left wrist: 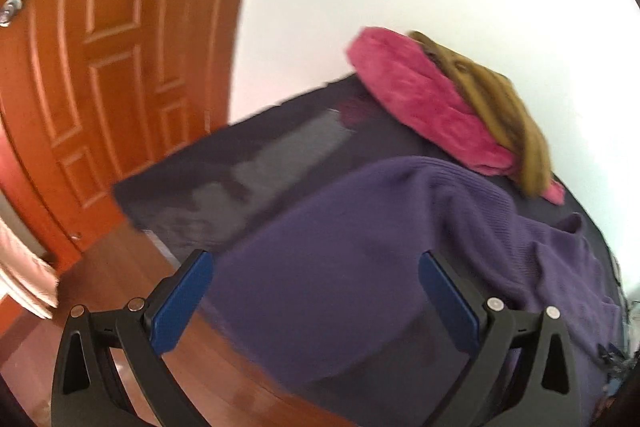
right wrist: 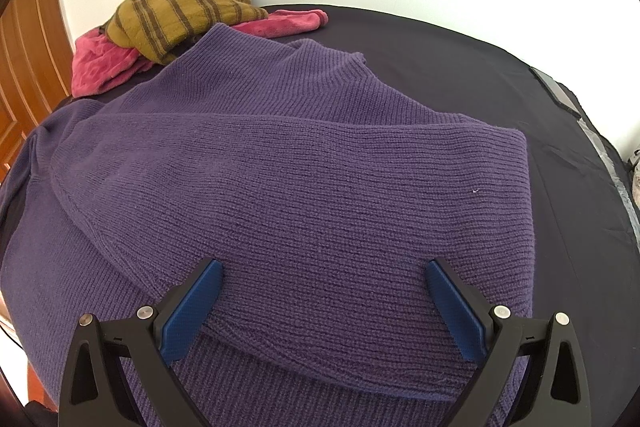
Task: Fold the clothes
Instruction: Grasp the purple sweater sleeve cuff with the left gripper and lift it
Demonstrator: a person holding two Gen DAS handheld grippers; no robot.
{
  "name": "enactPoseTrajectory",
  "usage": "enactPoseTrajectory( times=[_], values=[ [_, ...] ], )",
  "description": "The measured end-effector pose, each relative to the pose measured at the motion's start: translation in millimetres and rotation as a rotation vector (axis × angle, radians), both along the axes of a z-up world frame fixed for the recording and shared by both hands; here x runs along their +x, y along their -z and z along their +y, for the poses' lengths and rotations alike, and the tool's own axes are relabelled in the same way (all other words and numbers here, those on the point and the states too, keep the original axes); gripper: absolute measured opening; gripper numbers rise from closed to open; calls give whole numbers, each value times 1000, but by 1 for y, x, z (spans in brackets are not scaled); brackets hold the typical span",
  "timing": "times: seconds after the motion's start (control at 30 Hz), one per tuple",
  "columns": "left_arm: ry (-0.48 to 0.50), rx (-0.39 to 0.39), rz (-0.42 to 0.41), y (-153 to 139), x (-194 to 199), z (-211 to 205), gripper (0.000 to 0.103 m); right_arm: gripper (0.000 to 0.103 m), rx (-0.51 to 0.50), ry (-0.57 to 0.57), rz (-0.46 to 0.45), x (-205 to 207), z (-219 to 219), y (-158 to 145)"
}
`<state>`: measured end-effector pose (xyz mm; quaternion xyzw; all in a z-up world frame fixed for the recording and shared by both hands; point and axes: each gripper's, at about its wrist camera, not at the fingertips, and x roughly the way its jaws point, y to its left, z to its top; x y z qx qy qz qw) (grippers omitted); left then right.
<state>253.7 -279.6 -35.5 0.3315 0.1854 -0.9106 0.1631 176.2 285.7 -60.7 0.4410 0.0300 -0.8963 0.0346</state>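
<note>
Dark bed (right wrist: 460,67), purple sweater (right wrist: 300,167), both tongs spread

A: How are the left tongs (left wrist: 316,261) sitting?
B: They are gaping wide, gripping nothing, blue pads facing each other.
A: And the right tongs (right wrist: 324,269)?
B: They are spreading equally wide, gripping nothing.

No legible text, label, brand, number or sign is found in either wrist view; garments and surfaces are seen unmarked.
</note>
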Motion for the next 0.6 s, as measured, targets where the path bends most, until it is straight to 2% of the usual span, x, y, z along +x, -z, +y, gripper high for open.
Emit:
enactPoseTrajectory(
  times=[0.07, 0.27, 0.6],
  values=[
    [11, -42, -6, 7, -1, -3, 103, 103, 1, 1, 1, 0, 0, 0],
    [98, -97, -20, 15, -13, 6, 102, 103, 4, 4, 4, 1, 0, 0],
    [103, -111, -69, 26, -17, 11, 96, 103, 3, 5, 2, 0, -1, 0]
  ],
)
